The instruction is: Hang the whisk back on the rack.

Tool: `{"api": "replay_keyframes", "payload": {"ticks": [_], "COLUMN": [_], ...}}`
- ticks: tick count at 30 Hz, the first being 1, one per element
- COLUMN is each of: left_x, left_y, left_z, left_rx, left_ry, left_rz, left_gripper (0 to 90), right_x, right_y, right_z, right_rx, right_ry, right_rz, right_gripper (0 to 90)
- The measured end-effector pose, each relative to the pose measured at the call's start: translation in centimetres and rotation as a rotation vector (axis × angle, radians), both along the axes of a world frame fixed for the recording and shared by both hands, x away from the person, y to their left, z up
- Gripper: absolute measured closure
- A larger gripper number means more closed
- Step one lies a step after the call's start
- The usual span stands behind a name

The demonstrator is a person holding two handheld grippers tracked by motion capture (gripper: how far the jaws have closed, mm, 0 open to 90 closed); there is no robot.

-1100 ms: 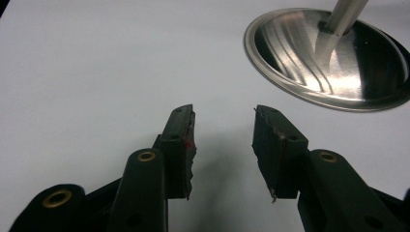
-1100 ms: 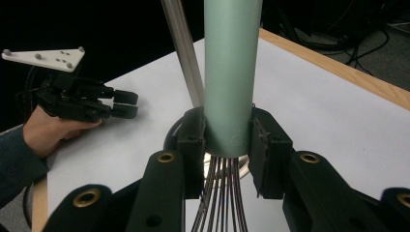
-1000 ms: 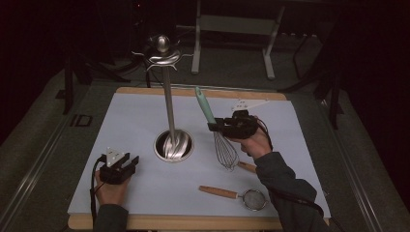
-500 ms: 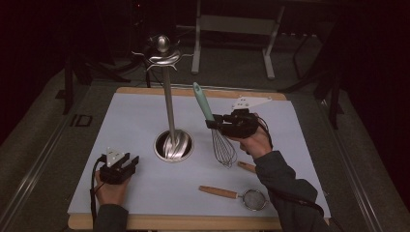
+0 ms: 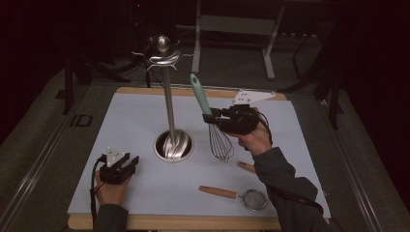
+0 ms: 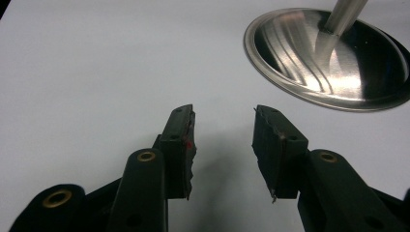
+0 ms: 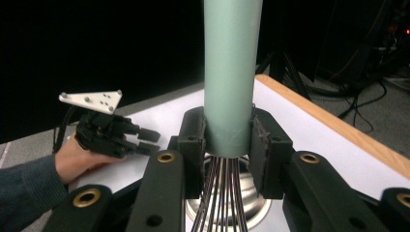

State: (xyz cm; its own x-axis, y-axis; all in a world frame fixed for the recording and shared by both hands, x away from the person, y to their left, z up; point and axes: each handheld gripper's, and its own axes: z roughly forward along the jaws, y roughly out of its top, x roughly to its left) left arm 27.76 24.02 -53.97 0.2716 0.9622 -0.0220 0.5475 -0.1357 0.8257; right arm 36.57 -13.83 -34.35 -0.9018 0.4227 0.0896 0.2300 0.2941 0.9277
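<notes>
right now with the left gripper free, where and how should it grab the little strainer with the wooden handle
Grip the strainer by its wooden handle, not the round mesh bowl. The handle lies flat on the mat, pointing left toward the left gripper, whose jaws are open and empty. Probably best to come from above, jaws straddling the handle across its width, near mid-length.

L gripper (image 6: 223,145) is hovering low over the white surface (image 6: 96,63), jaws standing apart w/ nothing between them. Round steel base (image 6: 333,63) is sitting toward the surface's far right, its pole (image 6: 341,17) rising from the centre.
</notes>
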Motion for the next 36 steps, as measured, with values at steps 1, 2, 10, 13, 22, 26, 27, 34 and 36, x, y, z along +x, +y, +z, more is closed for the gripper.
{"api": "replay_keyframes", "payload": {"ticks": [1,2,10,13,22,26,27,34,36], "left_x": [0.0,0.0,0.0,0.0,0.0,0.0,0.0,0.0,0.0], "left_y": [0.0,0.0,0.0,0.0,0.0,0.0,0.0,0.0,0.0], "left_z": [0.0,0.0,0.0,0.0,0.0,0.0,0.0,0.0,0.0], "left_rx": [0.000,0.000,0.000,0.000,0.000,0.000,0.000,-0.001,-0.001], "left_ry": [0.000,0.000,0.000,0.000,0.000,0.000,0.000,-0.001,-0.001], "left_rz": [0.000,0.000,0.000,0.000,-0.002,-0.001,-0.002,-0.001,-0.001], "left_gripper": [59.6,59.6,59.6,59.6,59.6,59.6,59.6,59.5,59.5], "right_x": [0.0,0.0,-0.6,-1.0,-1.7,-1.8,-1.8,-1.8,-1.7], "right_y": [0.1,0.1,0.6,0.8,1.3,1.6,1.7,2.4,2.5], "right_z": [0.2,0.2,1.4,2.1,3.3,3.6,3.6,3.7,3.6], "right_rx": [0.005,0.005,0.038,0.049,0.057,0.055,0.054,0.044,0.043], "right_ry": [-0.007,-0.007,-0.045,-0.060,-0.106,-0.116,-0.116,-0.118,-0.118], "right_rz": [0.003,0.003,0.028,0.044,0.088,0.103,0.106,0.116,0.115], "right_gripper": [69.4,69.4,69.4,69.4,69.4,69.4,69.3,69.3,69.3]}}
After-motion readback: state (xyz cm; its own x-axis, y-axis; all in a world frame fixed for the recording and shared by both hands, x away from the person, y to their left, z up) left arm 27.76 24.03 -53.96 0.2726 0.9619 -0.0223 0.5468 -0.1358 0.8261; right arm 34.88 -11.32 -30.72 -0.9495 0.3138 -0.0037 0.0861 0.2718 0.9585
